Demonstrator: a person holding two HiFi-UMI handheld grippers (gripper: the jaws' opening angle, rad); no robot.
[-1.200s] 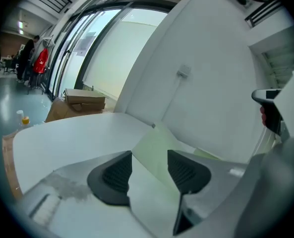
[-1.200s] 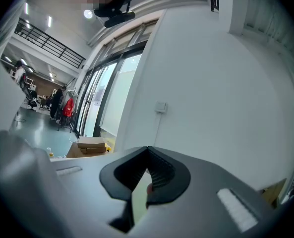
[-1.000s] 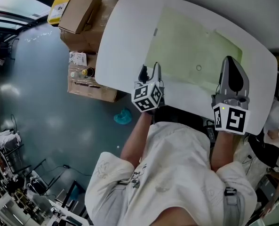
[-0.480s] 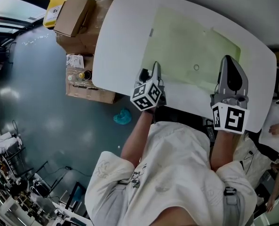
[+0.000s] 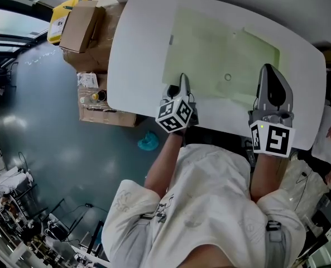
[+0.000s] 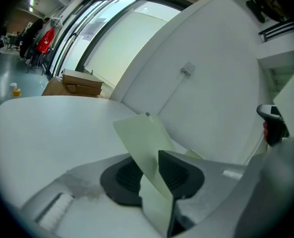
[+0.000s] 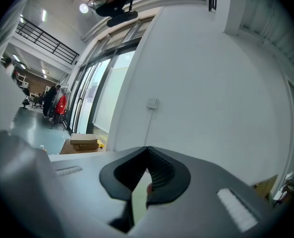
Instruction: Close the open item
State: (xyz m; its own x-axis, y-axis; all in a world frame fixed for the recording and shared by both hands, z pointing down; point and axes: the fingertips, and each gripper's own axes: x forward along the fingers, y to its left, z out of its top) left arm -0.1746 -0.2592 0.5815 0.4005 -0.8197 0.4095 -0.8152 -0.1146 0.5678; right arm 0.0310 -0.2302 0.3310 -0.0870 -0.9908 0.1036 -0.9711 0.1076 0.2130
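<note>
A pale green folder (image 5: 221, 54) lies flat on the white table (image 5: 137, 49), with a small ring fastener (image 5: 228, 77) near its front edge. My left gripper (image 5: 182, 84) is at the folder's near left corner. Its jaws have just been closing, and in the left gripper view a thin green flap (image 6: 142, 138) stands lifted between the pads of the left gripper (image 6: 149, 162). My right gripper (image 5: 271, 70) rests on the folder's near right part. In the right gripper view the right gripper (image 7: 147, 151) has its jaws together at the tips, with a green sliver between them.
Cardboard boxes (image 5: 81, 24) stand on the grey floor left of the table, and a teal object (image 5: 147, 140) lies below its near edge. A white wall (image 6: 211, 68) rises just behind the table. The person's body fills the bottom of the head view.
The left gripper's jaws have narrowed from wide apart to close on the green flap, and the gripper has edged forward onto the folder's corner. The right gripper has stayed put.
</note>
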